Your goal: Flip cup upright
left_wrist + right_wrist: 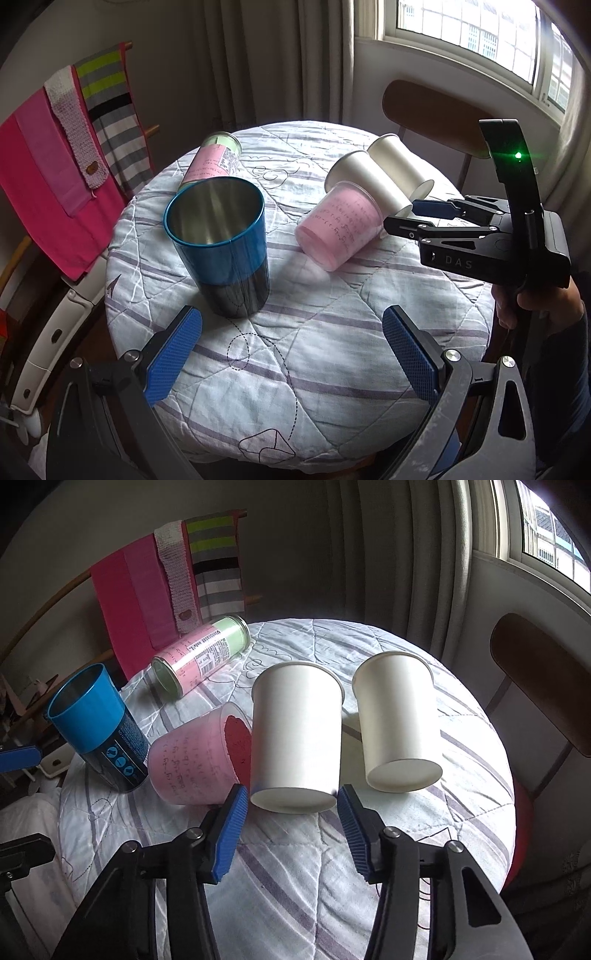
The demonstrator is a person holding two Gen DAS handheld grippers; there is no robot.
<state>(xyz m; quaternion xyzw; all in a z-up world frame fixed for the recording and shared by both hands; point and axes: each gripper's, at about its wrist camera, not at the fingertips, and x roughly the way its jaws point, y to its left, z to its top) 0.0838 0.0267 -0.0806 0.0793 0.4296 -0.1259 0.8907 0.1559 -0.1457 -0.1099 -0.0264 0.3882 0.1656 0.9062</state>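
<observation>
A blue metal cup stands upright on the quilted round table; it also shows at the left of the right wrist view. Two white paper cups lie on their sides, bases towards the right gripper. A pink cup lies on its side beside them, also seen in the left wrist view. My right gripper is open with its blue pads on either side of the nearer white cup's base. My left gripper is open and empty, just in front of the blue cup.
A pink and green jar lies on its side at the table's far left. A rack of pink and striped cloths stands left of the table. A wooden chair stands at the right, below a window.
</observation>
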